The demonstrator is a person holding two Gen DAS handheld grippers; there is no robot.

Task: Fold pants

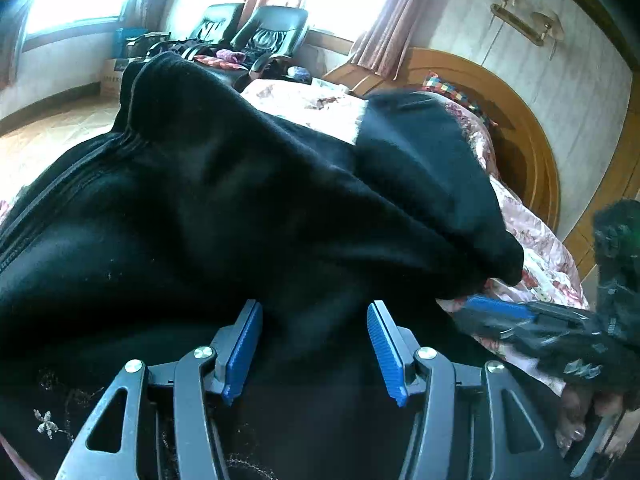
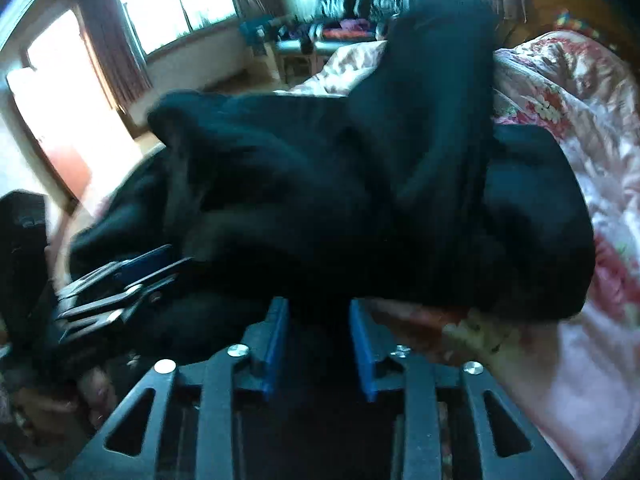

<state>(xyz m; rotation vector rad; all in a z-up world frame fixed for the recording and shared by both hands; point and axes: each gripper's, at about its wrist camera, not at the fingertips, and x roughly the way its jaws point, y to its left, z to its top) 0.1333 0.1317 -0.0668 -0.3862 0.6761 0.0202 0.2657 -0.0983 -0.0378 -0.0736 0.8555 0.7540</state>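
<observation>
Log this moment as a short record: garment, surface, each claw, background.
garment: black pants, bunched, not flat
surface: floral bedspread on a bed
left claw: jaws apart, dark cloth between the pads, no clear pinch
right claw: jaws apart at the pants' edge, view blurred
background: two black chairs, wooden headboard

A bed with a curved wooden headboard (image 1: 532, 148) carries everything here. A pink floral quilt (image 2: 580, 128) covers its top, rumpled into soft folds. Directly on the quilt lie the black pants (image 1: 248, 208), bunched in a thick heap, with one leg stretching away toward the far edge.
</observation>
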